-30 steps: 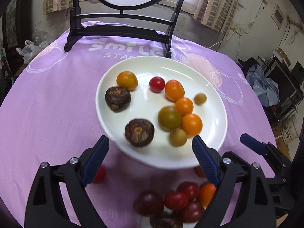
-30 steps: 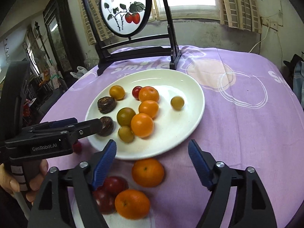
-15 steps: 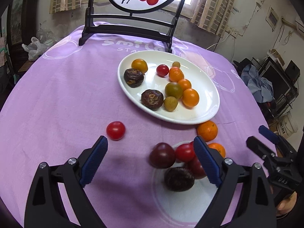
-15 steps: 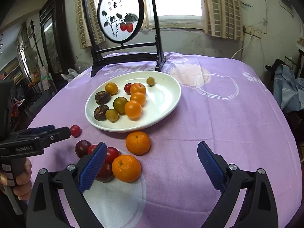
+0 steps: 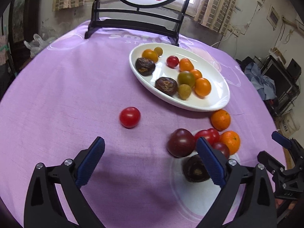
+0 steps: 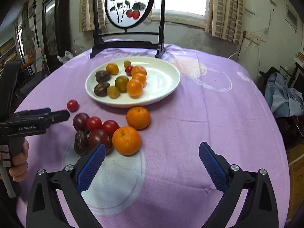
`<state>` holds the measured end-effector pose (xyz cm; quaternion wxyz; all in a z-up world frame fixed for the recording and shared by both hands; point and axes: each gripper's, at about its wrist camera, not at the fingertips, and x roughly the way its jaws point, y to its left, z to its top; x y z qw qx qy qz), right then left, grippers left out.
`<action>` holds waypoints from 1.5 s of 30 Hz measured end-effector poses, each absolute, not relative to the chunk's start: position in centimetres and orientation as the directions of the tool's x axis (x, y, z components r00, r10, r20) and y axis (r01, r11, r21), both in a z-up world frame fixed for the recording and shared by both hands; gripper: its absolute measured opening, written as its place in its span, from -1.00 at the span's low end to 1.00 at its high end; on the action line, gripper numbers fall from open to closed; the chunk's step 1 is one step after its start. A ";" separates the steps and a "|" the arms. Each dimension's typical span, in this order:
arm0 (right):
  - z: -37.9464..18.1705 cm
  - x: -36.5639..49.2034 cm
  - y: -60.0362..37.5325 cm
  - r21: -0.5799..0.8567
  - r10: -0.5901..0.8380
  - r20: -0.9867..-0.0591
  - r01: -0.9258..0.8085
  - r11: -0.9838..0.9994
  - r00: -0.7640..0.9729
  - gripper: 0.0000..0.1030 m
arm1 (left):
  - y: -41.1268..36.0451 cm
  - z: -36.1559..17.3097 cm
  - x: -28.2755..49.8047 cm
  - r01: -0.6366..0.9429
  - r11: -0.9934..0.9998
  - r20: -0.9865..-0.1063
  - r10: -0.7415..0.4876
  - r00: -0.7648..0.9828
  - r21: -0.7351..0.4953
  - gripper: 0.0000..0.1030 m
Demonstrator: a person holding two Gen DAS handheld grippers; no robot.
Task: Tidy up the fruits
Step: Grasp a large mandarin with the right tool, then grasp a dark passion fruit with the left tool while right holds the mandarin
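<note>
Left wrist view: the left claw (image 5: 150,159) gapes empty above the tabletop (image 5: 57,95), a lone red tomato (image 5: 130,117) just ahead. Right wrist view: the right claw (image 6: 152,164) gapes empty, an orange (image 6: 126,140) near its left finger.

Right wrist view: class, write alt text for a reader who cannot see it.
A white plate of small fruits sits on a purple tablecloth, with two oranges and dark and red fruits loose beside it. The right gripper hovers open in front; the left gripper enters from the left.
</note>
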<state>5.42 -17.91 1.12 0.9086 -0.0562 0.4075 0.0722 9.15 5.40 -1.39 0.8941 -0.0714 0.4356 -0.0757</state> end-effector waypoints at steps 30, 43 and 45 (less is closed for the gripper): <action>-3.3 8.9 -14.8 -0.031 0.135 -0.831 -0.286 0.958 0.540 -0.17 | 3.6 -1.5 8.3 0.169 0.975 -0.785 -0.215 0.581 -0.143 0.91; -1.8 7.7 -18.7 0.059 0.167 -0.810 -0.205 0.977 0.563 -0.17 | 0.1 -2.7 7.0 0.355 0.927 -0.824 -0.291 0.486 -0.119 0.91; -1.7 7.7 -18.7 0.062 0.171 -0.807 -0.207 0.976 0.565 -0.17 | -0.3 -3.1 6.9 0.375 0.919 -0.827 -0.305 0.472 -0.125 0.91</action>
